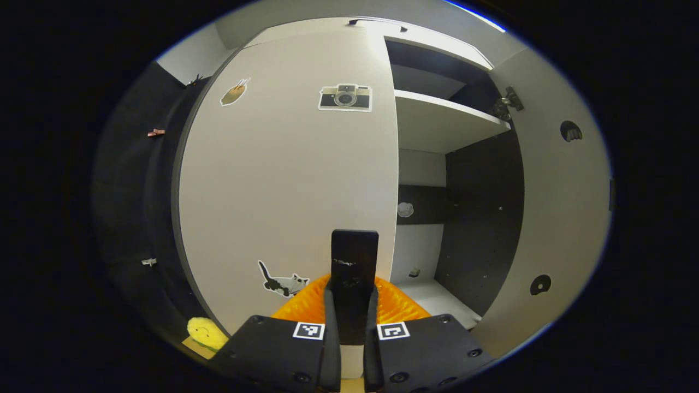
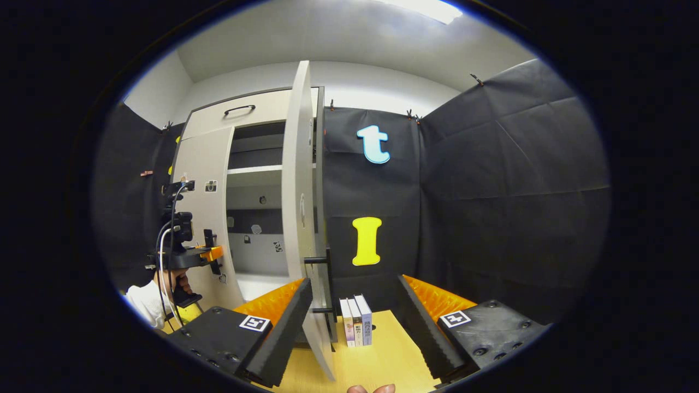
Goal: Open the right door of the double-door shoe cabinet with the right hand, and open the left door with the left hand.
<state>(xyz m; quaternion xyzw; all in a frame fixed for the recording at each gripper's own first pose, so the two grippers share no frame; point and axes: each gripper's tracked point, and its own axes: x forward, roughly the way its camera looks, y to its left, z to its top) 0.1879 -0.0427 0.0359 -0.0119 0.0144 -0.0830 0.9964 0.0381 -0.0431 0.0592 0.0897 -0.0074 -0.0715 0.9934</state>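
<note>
Right now you are clamping your left gripper (image 1: 354,305) on the left door's handle (image 1: 354,267), the dark upright bar standing just ahead of the camera, both fingers pressed in on its sides. That hold makes sense as a way to gain leverage on the free edge, where a pull would swing the panel most easily. Just beyond the bar, the left door (image 1: 284,180) is lying flat across the view to the left, not yet swung out, with camera and cat stickers on its face. To the right of the bar and farther in, the cabinet interior is showing: a white shelf (image 1: 445,120) above, dark back panels below.

You are keeping your right gripper (image 2: 355,327) spread wide apart, gripping nothing. The right door (image 2: 300,207) is standing edge-on between its fingers and slightly left, already swung well out, with its own handle (image 2: 326,284) on the outer face just ahead. A row of books (image 2: 356,321) is sitting on the yellow table (image 2: 382,360) ahead of the fingers. Farther off to the left, the other gripper and the hand (image 2: 177,281) holding it are meeting the closed door, so judging by this, the left pull is what is remaining.
</note>
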